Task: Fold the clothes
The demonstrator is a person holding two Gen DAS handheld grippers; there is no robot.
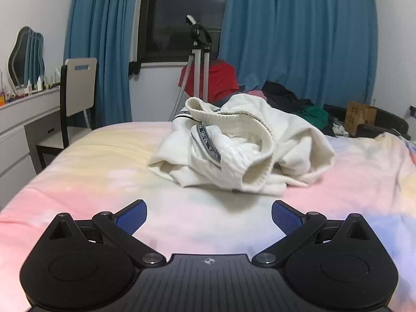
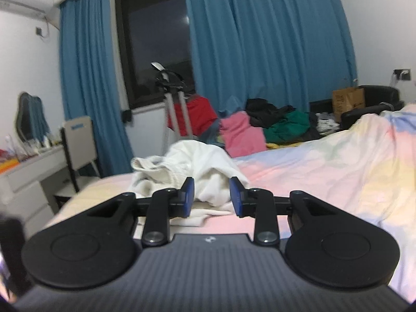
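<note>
A crumpled white garment point(image 1: 234, 145) with ribbed cuffs and a grey printed band lies in a heap on the pastel bedspread point(image 1: 104, 171). My left gripper point(image 1: 209, 217) hovers low over the bed just short of the heap, its blue pads point(image 1: 132, 217) spread wide with nothing between them. In the right wrist view the same white garment point(image 2: 208, 163) lies ahead and slightly left. The right gripper point(image 2: 212, 197) has its jaws partly apart; the cloth shows through the gap from beyond the fingertips, and the pads do not press on it.
Beyond the bed's far edge stand a garment steamer stand point(image 1: 200, 72), a red cloth point(image 1: 221, 80) and a pile of pink, black and green clothes point(image 2: 273, 124). A white desk point(image 1: 23, 119) and chair point(image 1: 78, 91) are at the left. A brown paper bag point(image 2: 348, 102) sits far right.
</note>
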